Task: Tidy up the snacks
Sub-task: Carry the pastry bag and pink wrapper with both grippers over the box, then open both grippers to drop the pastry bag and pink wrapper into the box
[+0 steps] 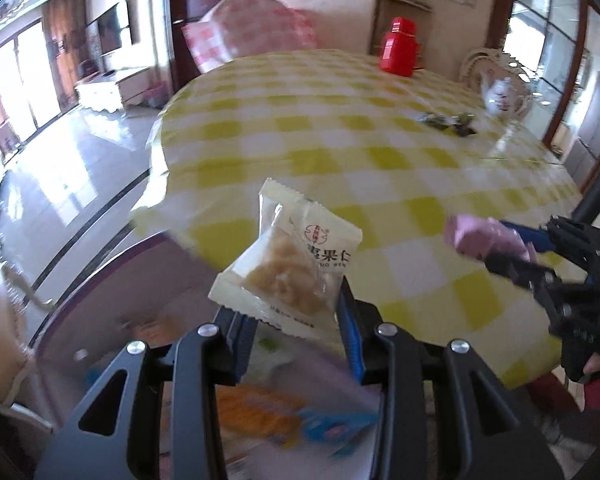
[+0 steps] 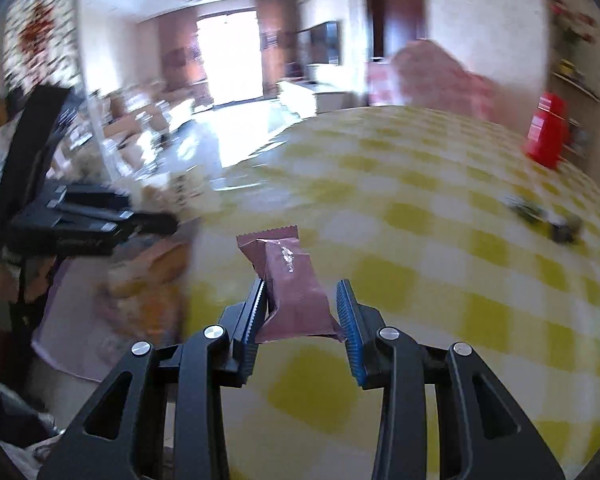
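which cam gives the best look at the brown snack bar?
Right wrist view. The brown snack bar sits sharp and centred between the fingers of the right tool, wrapper seam and crimped end visible. In the left wrist view it is only a blurred pinkish shape at that tool's tip, off to the right.

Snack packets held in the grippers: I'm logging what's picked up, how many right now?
2. A white nut-pastry packet is in the left gripper; a brown bar wrapper is in the right gripper. More snacks below look blurred.
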`<state>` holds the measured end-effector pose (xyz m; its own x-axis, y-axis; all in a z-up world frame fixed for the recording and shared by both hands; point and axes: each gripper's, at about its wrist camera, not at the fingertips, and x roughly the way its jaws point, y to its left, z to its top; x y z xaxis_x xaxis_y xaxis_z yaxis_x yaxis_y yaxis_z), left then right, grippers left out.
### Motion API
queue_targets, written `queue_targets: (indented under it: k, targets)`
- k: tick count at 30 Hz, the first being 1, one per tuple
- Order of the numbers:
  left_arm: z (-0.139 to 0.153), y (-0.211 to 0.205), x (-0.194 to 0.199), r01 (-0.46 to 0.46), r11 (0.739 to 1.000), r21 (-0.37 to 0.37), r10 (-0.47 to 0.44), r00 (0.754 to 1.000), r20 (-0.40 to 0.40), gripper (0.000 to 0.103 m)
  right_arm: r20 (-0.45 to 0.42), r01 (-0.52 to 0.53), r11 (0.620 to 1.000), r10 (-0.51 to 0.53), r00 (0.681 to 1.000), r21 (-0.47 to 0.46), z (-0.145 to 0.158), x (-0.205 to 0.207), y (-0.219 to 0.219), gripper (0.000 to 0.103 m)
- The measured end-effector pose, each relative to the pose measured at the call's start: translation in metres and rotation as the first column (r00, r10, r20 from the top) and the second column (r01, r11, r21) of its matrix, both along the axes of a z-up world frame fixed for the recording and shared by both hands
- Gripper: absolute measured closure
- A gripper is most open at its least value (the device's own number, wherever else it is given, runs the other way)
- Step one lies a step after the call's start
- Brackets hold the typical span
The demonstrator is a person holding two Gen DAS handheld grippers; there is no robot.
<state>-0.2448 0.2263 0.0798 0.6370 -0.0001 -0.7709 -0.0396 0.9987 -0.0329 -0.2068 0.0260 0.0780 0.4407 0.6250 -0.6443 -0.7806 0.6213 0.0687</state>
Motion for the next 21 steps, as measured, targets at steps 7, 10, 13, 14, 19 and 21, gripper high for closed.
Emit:
queue_targets:
  k: [7, 10, 13, 14, 19, 21]
  targets:
    - [-0.003, 0.053, -0.024, -0.092, 0.995, 0.036, 0.094, 0.994, -0.047, 0.064, -0.003, -0.180, 0.980, 0.180, 0.984, -0.085, -0.012, -0.043, 0.072, 0.066]
    - [-0.005, 0.068, -0.028, -0.130, 0.990, 0.054, 0.133, 0.990, -0.056, 0.063, -0.009, -0.228, 0.970, 0.228, 0.974, -0.089, -0.015, -0.055, 0.087, 0.066]
    - [-0.004, 0.081, -0.030, -0.169, 0.985, 0.026, 0.170, 0.985, -0.033, 0.060, -0.012, -0.259, 0.962, 0.259, 0.966, -0.087, -0.016, -0.061, 0.098, 0.065]
    - [-0.002, 0.084, -0.031, -0.180, 0.984, 0.013, 0.181, 0.983, -0.025, 0.057, -0.024, -0.273, 0.958, 0.272, 0.962, -0.081, -0.017, -0.064, 0.101, 0.065]
    - [0.010, 0.093, -0.037, -0.234, 0.972, 0.009, 0.233, 0.971, 0.043, 0.019, -0.058, -0.316, 0.949, 0.314, 0.948, -0.019, -0.016, -0.072, 0.101, 0.047]
    - [0.013, 0.093, -0.039, -0.236, 0.972, 0.005, 0.236, 0.970, 0.052, 0.018, -0.050, -0.303, 0.953, 0.302, 0.952, -0.008, -0.013, -0.070, 0.096, 0.045]
